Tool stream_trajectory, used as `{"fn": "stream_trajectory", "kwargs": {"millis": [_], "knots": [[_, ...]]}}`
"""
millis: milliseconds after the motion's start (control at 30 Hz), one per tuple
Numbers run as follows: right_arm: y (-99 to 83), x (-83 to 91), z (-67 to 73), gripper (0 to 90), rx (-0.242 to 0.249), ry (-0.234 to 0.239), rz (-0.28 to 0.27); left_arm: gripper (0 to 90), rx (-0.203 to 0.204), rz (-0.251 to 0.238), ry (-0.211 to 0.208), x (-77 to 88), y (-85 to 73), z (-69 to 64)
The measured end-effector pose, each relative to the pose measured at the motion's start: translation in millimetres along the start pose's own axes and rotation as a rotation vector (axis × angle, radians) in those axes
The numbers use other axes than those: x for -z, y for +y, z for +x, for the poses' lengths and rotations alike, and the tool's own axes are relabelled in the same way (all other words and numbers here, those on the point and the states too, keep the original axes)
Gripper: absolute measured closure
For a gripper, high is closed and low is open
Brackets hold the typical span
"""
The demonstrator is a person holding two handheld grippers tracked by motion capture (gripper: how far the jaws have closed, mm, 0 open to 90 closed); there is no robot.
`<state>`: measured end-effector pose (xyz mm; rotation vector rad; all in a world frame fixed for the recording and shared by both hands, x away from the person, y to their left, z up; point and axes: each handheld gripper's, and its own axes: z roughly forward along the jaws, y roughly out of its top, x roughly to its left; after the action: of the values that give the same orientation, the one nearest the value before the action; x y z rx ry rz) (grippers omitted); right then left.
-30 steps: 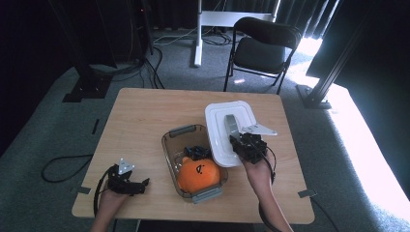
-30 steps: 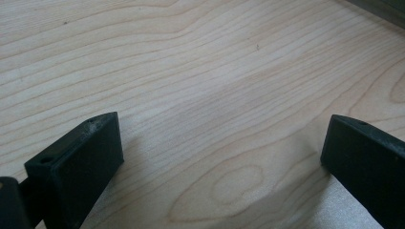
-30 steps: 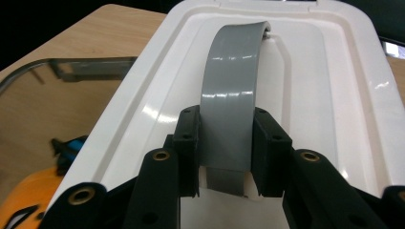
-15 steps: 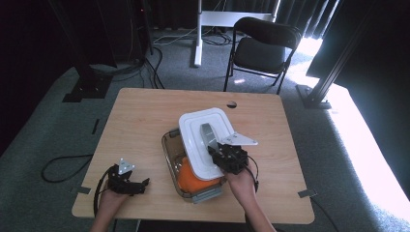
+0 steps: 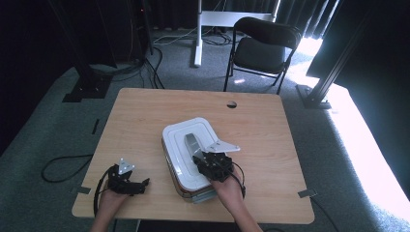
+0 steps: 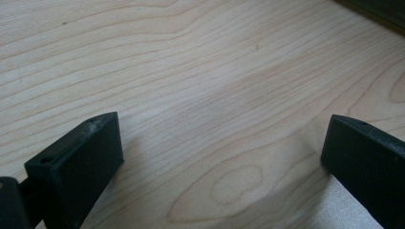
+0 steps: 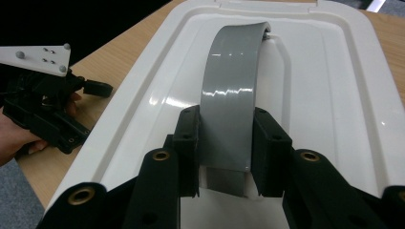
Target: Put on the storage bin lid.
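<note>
Over the glass container [image 5: 189,192], the right gripper [image 5: 205,159] clamps the white lid's [image 5: 181,140] grey handle [image 7: 229,100], lowering it on; next, align the edges, while the left gripper [image 5: 138,185] rests open nearby.

No legible text, label, brand, number or sign found. Surfaces checked: the white lid [image 5: 186,145] and its grey strap handle [image 7: 231,86] are plain and unmarked; the wooden table [image 5: 145,116] bears grain only; the grey plate on the left gripper [image 7: 50,112] carries screw heads, no lettering; the folding chair [image 5: 263,46] shows no marking.
</note>
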<state>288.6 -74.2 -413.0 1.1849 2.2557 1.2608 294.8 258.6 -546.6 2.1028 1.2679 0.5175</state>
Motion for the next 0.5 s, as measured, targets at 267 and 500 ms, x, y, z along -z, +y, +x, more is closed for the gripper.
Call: {"fn": "stream_trajectory", "kwargs": {"millis": [267,500], "knots": [[-2.0,1.1,7.8,67.3,0.008,0.014,0.009,0.8,0.000,0.000,0.000,0.0,0.0,0.0],[-3.6,-0.3,15.3,67.2,0.038,-0.012,0.025,0.8,-0.002,0.000,-0.002,-0.1,0.1,0.1]]}}
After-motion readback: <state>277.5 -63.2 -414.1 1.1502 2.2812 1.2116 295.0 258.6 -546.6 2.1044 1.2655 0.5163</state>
